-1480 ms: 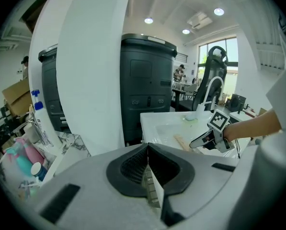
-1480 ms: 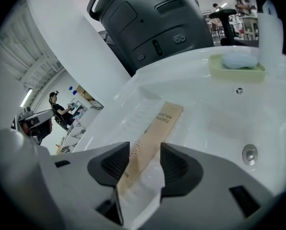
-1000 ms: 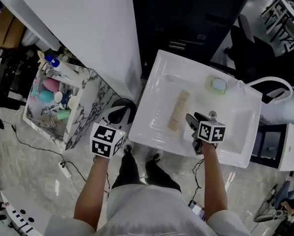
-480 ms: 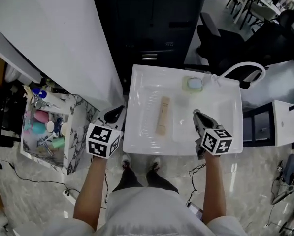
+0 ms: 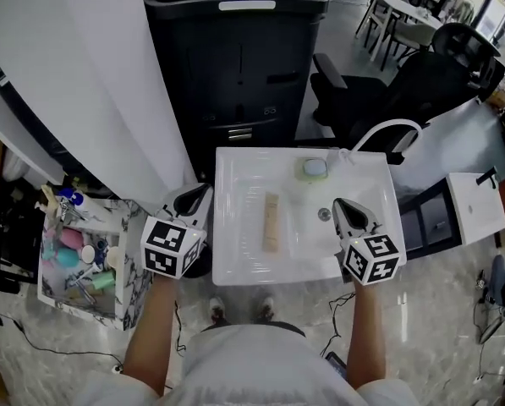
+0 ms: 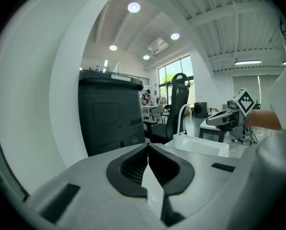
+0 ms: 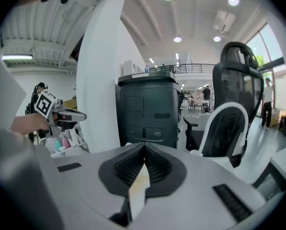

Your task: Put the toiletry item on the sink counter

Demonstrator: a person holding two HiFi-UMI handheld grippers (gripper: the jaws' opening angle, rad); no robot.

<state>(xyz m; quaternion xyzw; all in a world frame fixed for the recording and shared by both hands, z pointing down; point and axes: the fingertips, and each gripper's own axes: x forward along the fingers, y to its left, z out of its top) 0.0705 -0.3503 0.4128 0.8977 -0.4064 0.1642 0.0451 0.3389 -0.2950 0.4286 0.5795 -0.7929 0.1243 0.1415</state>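
The toiletry item, a beige tube (image 5: 271,222), lies lengthwise on the white sink (image 5: 235,260), left of the drain (image 5: 324,214). No gripper touches it. My right gripper (image 5: 340,205) hovers over the sink's right front part, jaws shut with nothing between them; its own view shows the pads (image 7: 143,150) pressed together. My left gripper (image 5: 202,192) is off the sink's left edge, also shut and empty, with its pads (image 6: 147,150) touching. Each gripper shows in the other's view: the right gripper (image 6: 227,116) and the left gripper (image 7: 61,114).
A green soap dish (image 5: 315,168) and a white arched faucet (image 5: 381,131) sit at the sink's back. A tall black cabinet (image 5: 235,57) stands behind it, an office chair (image 5: 387,91) at back right. A marble-patterned basket (image 5: 121,290) of toiletries stands on the floor at left.
The right gripper's jaws have closed and it has drawn back from beside the tube toward the sink's right front. The head view has tilted up, so the sink sits lower and smaller.
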